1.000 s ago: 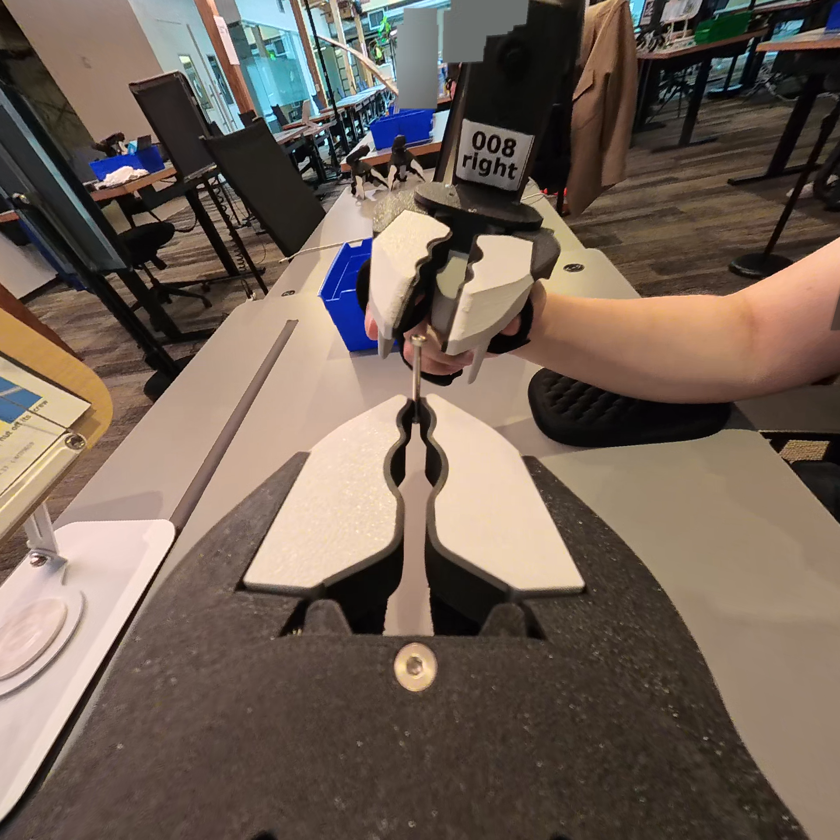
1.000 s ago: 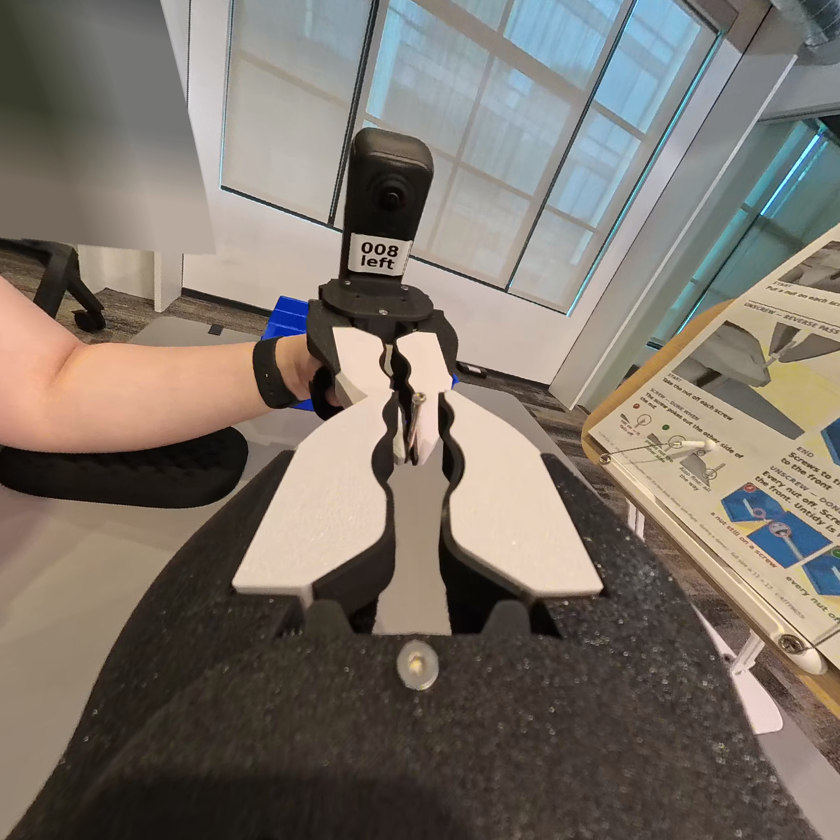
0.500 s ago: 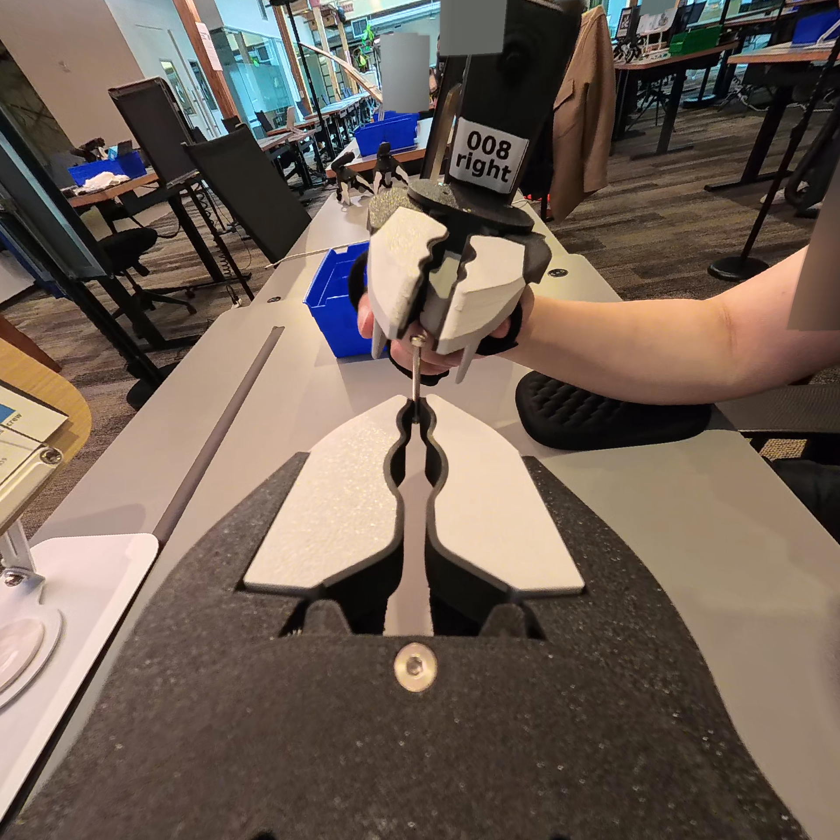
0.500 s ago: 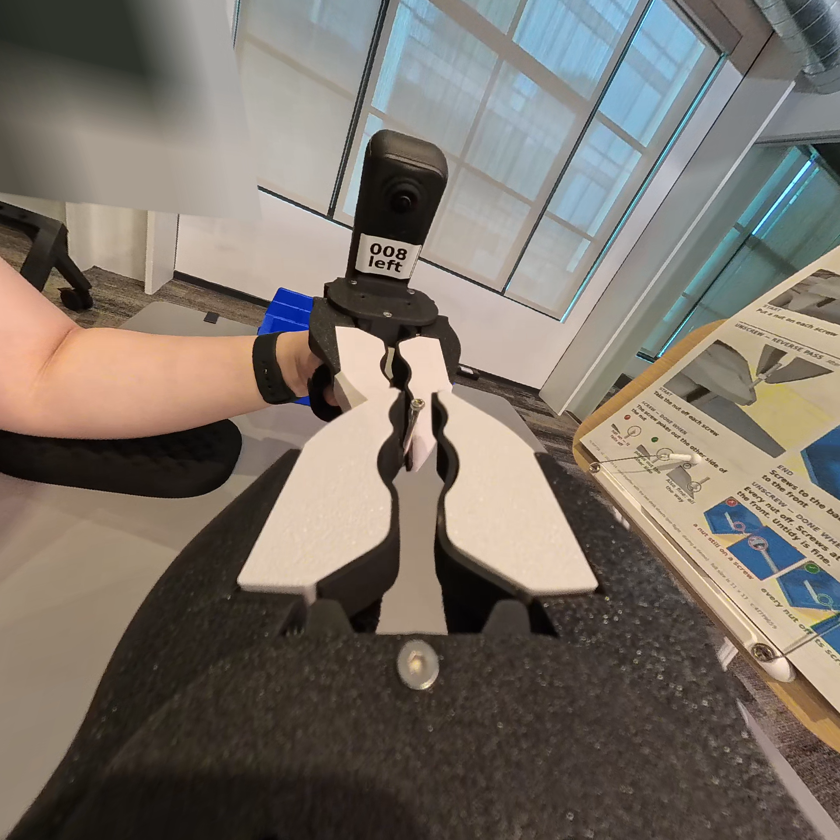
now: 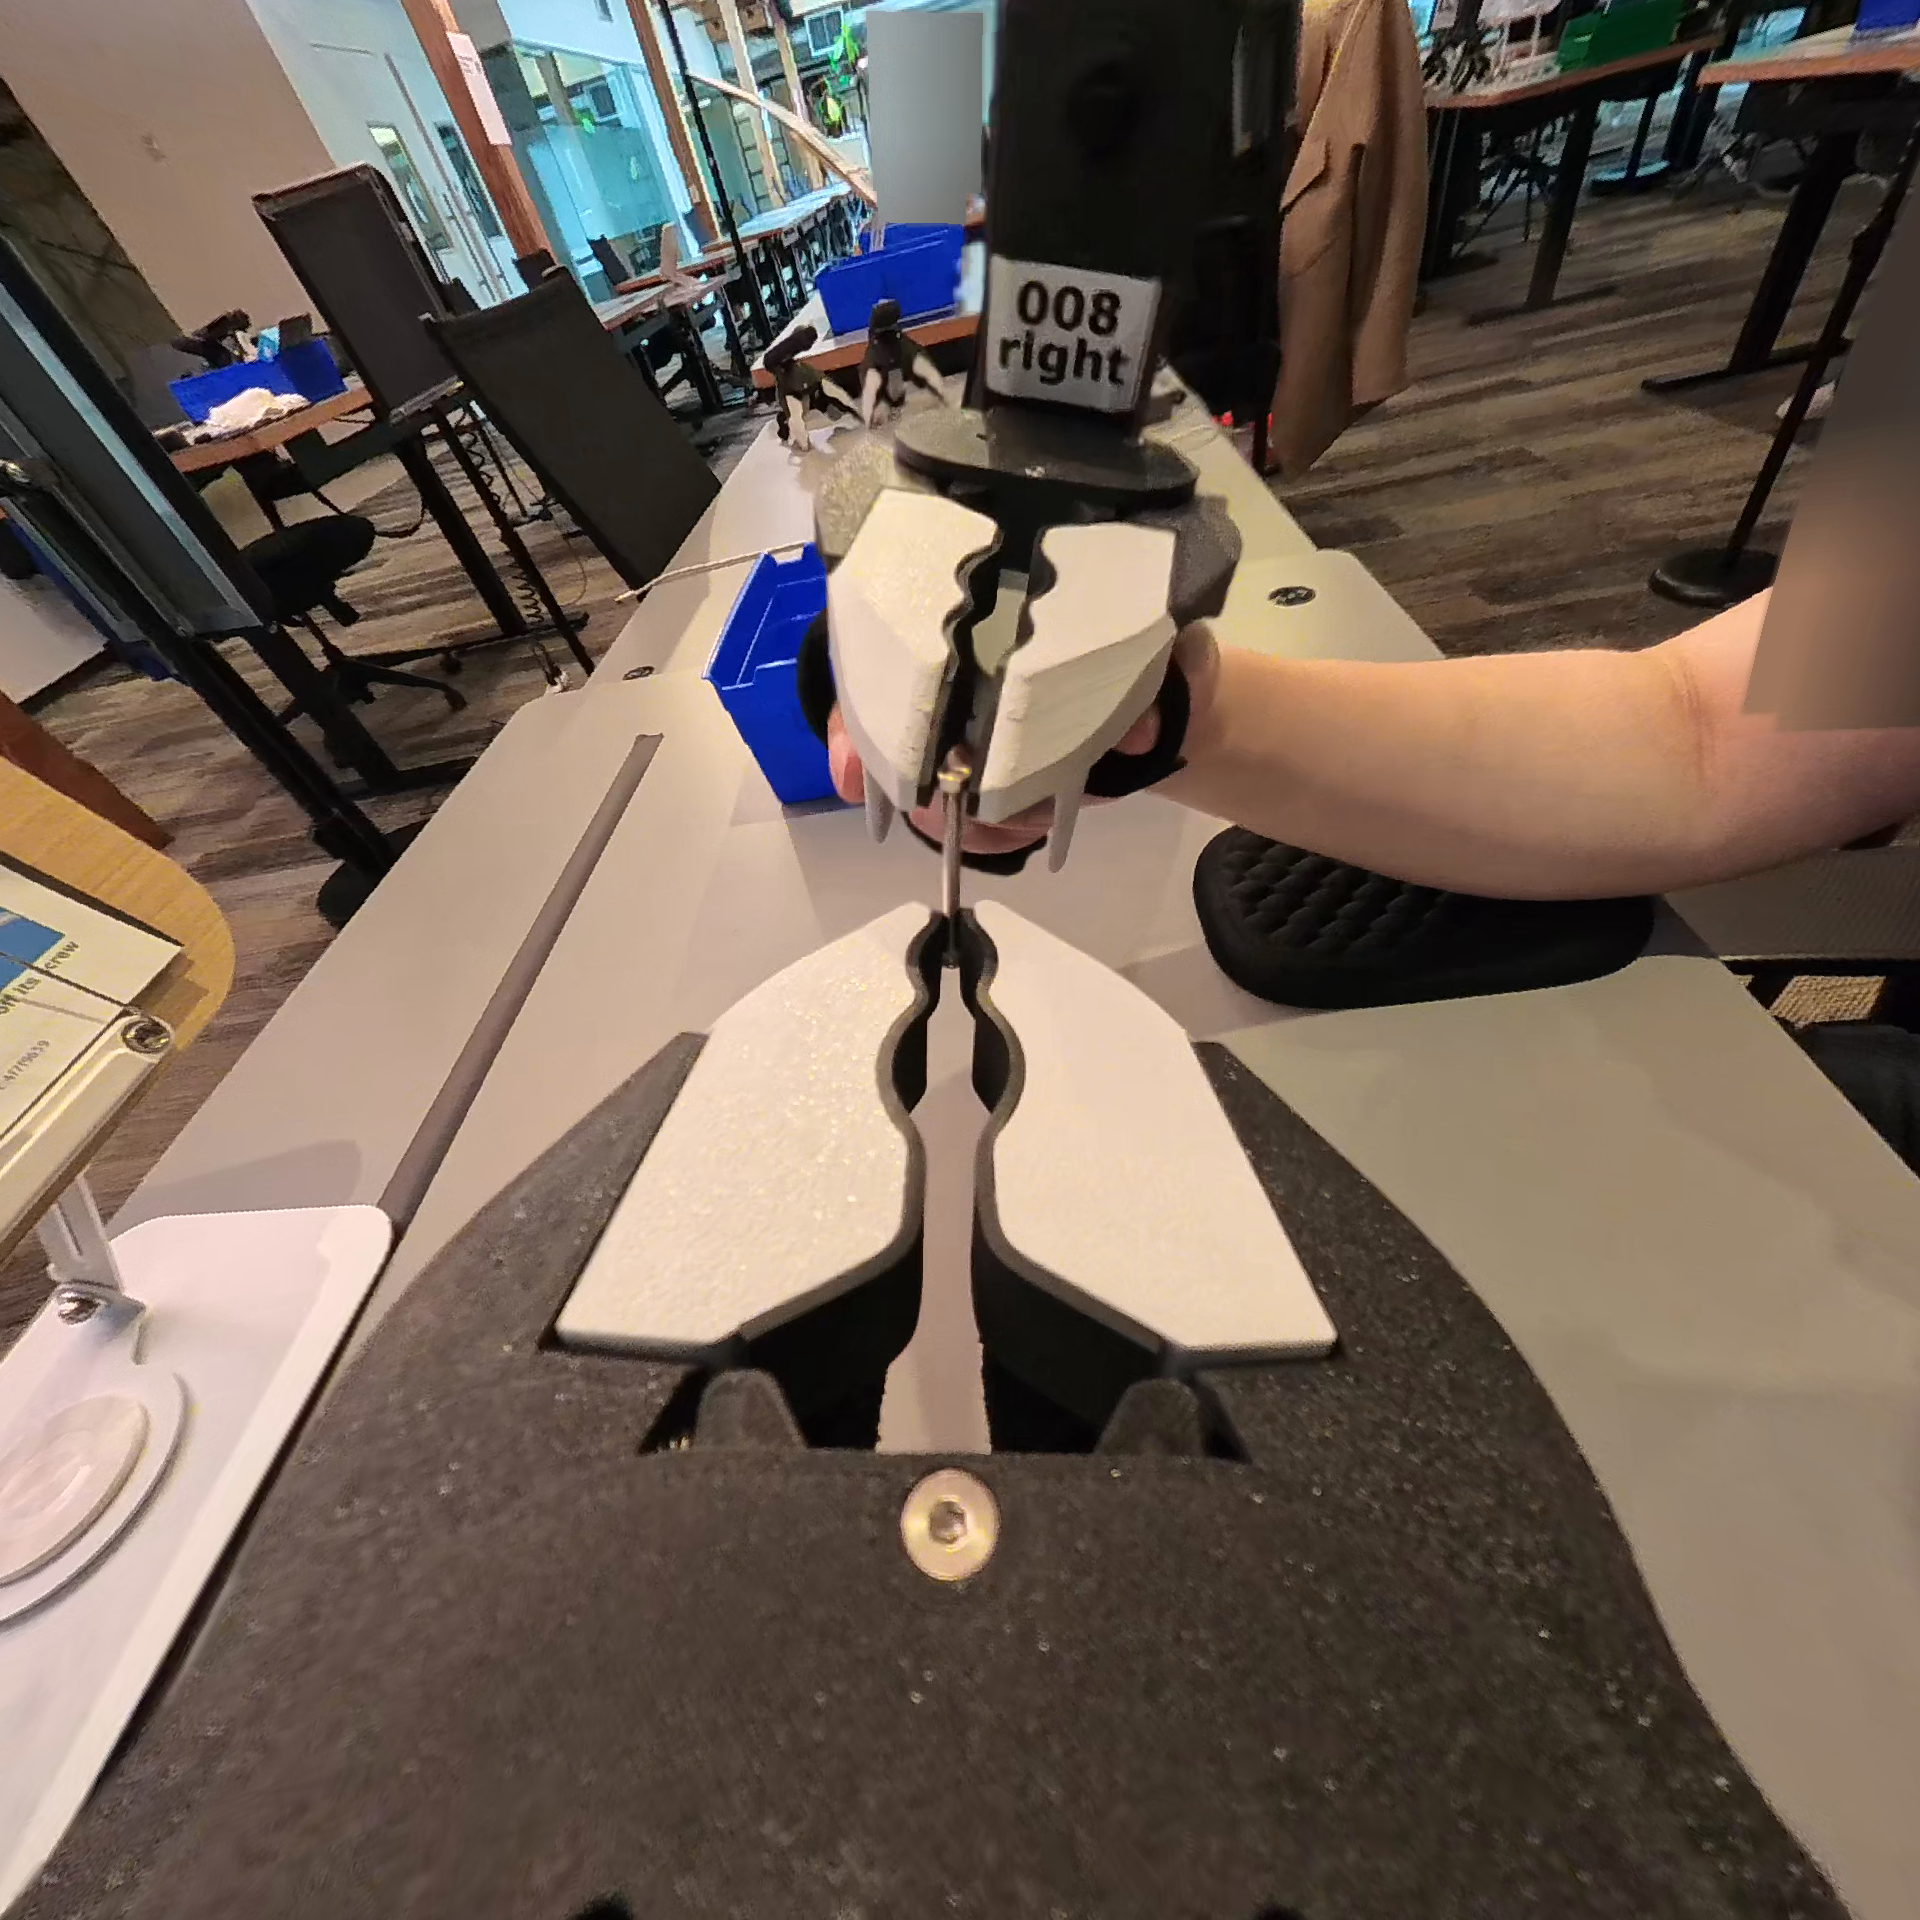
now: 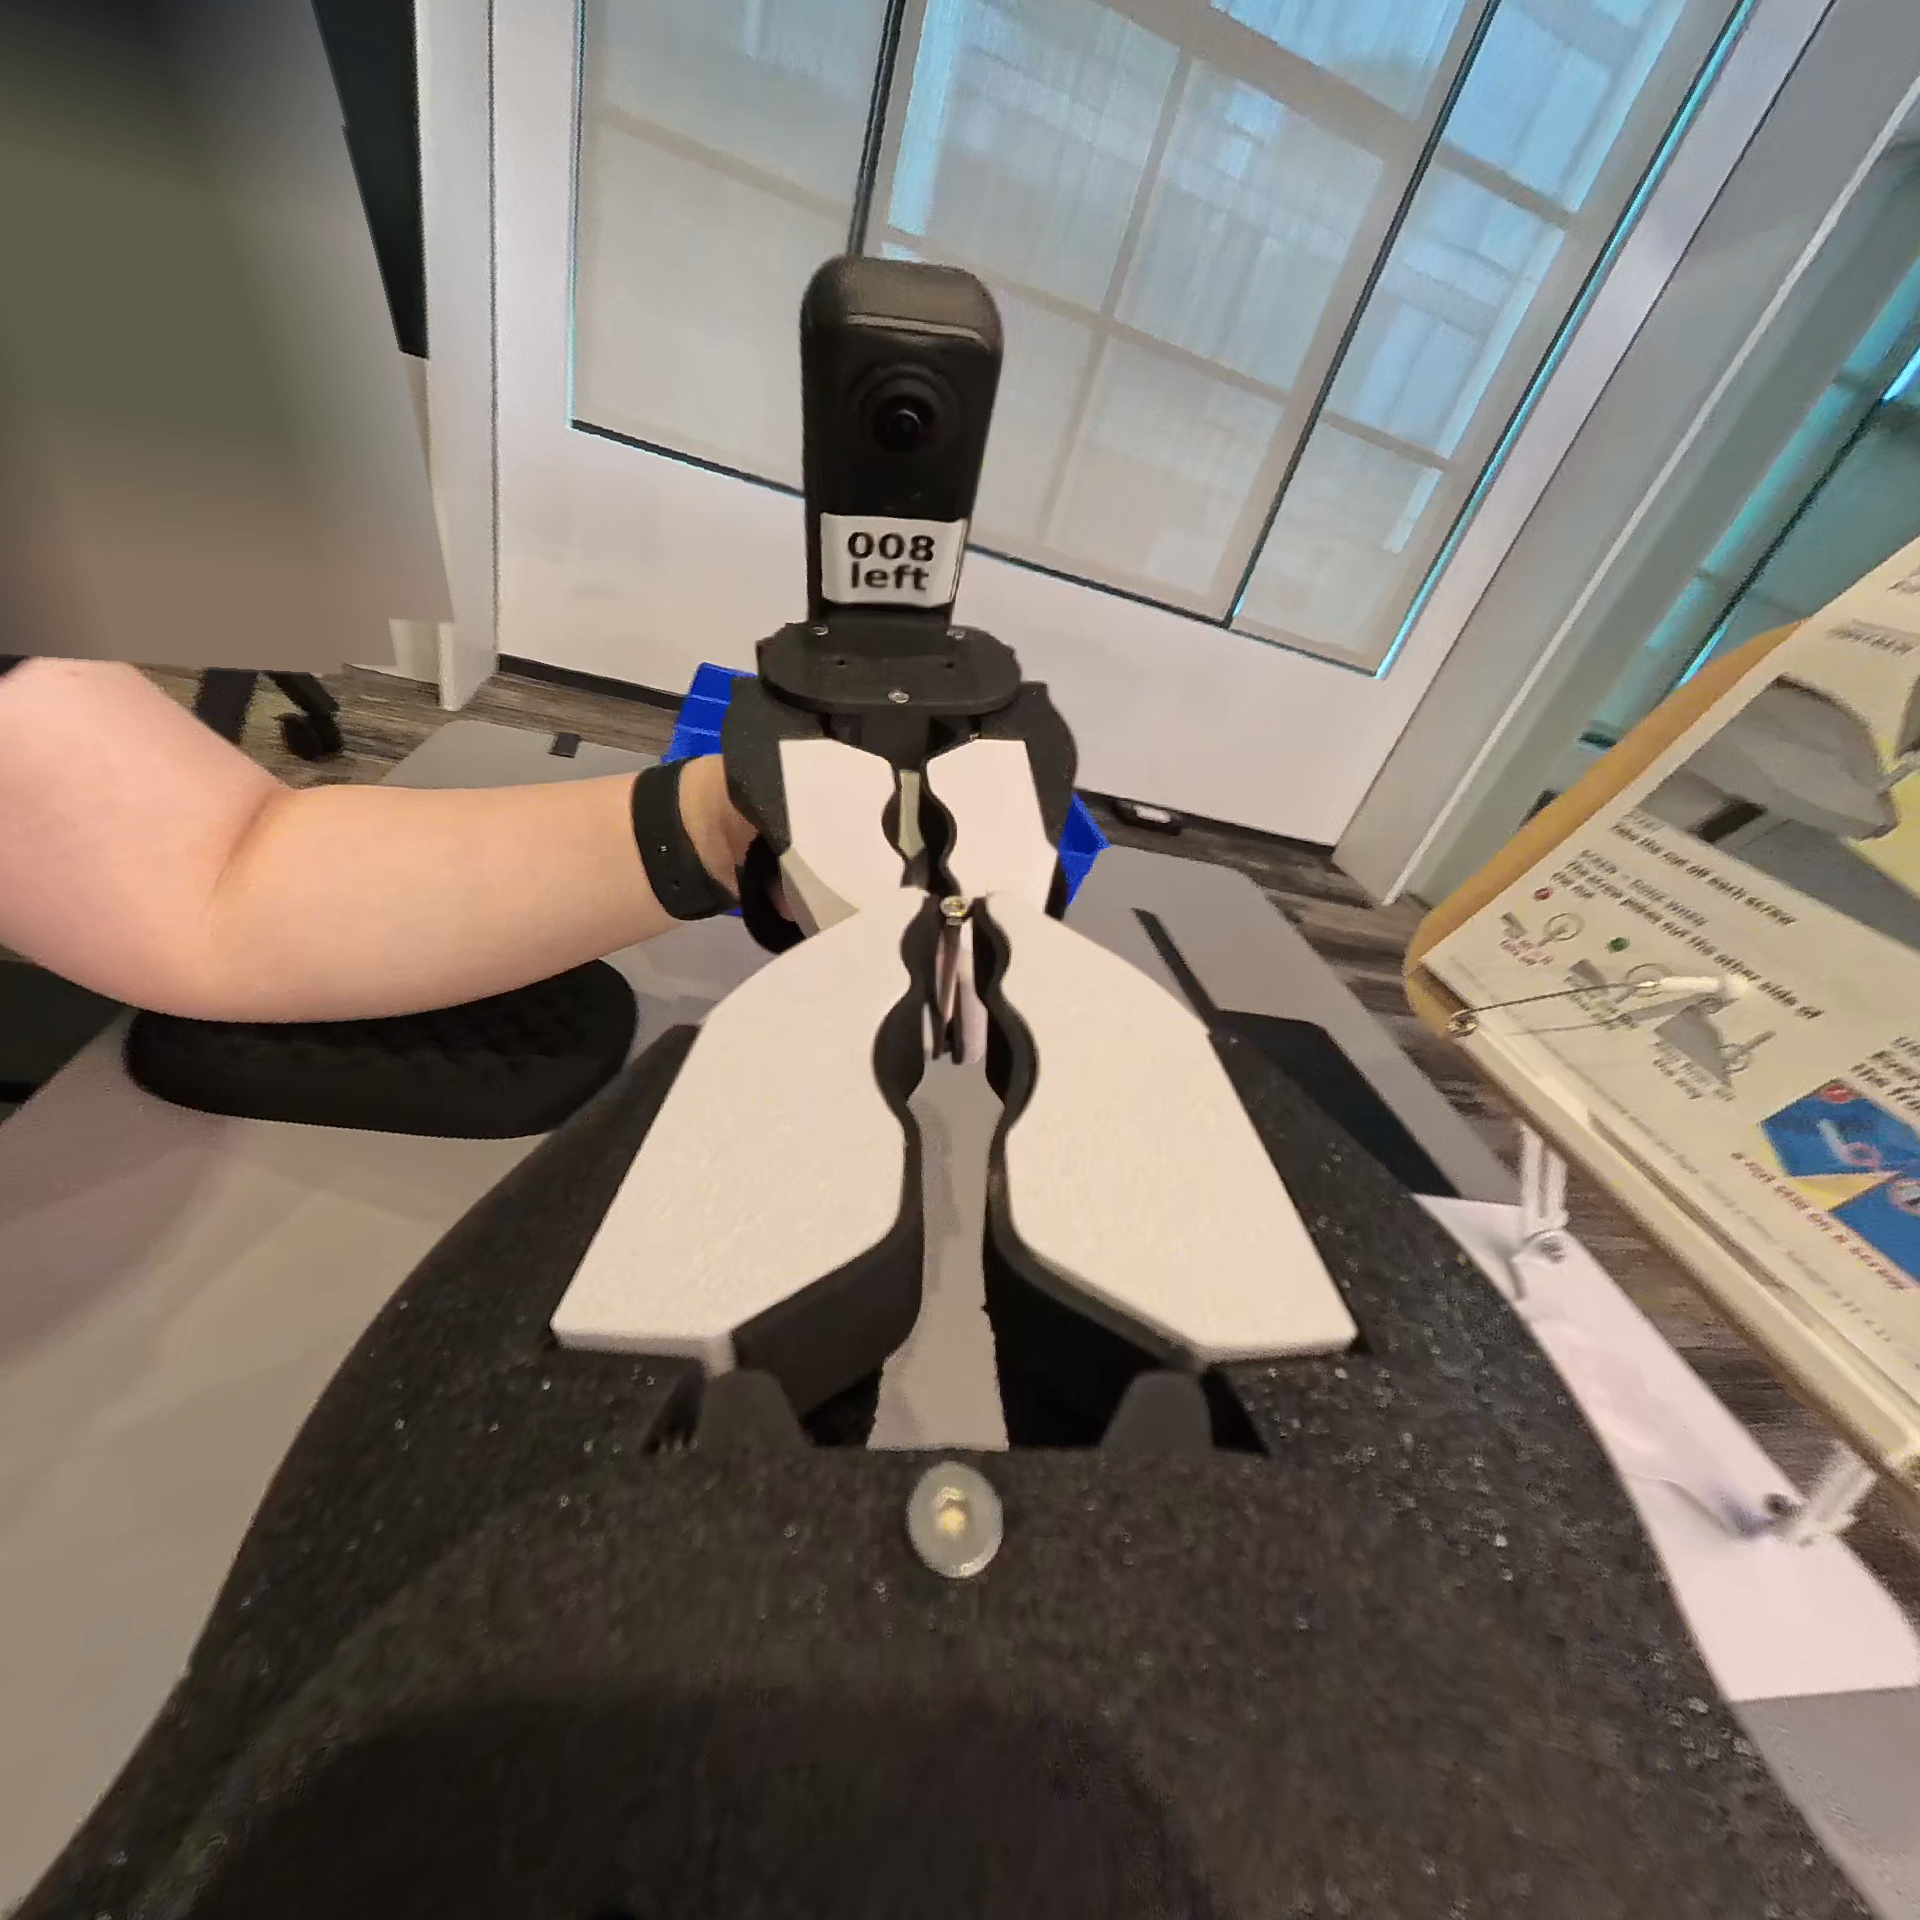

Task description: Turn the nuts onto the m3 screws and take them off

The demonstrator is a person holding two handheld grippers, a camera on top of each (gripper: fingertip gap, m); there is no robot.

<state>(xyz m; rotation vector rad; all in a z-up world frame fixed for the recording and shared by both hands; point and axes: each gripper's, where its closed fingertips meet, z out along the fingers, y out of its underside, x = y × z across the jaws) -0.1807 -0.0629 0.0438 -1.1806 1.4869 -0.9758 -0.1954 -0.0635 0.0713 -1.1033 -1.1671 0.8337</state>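
Note:
A thin metal screw stands upright above the grey table, between the two grippers. My left gripper is shut on the screw's lower end. My right gripper faces it from the other side, and its pads pinch the screw's head. In the left wrist view the right gripper shows from the front, with the head between its tips. In the right wrist view the left gripper stands just behind the screw, its tips hidden by my right fingers.
A blue bin stands on the table behind the grippers. A black padded arm rest lies under the person's forearm. An instruction board on a white stand is at the side. A dark groove runs along the table. Less than 4 cm separates the two grippers' tips.
My right gripper's jaws have narrowed and come together on the screw's head. My left gripper has kept its hold on the screw's lower end.

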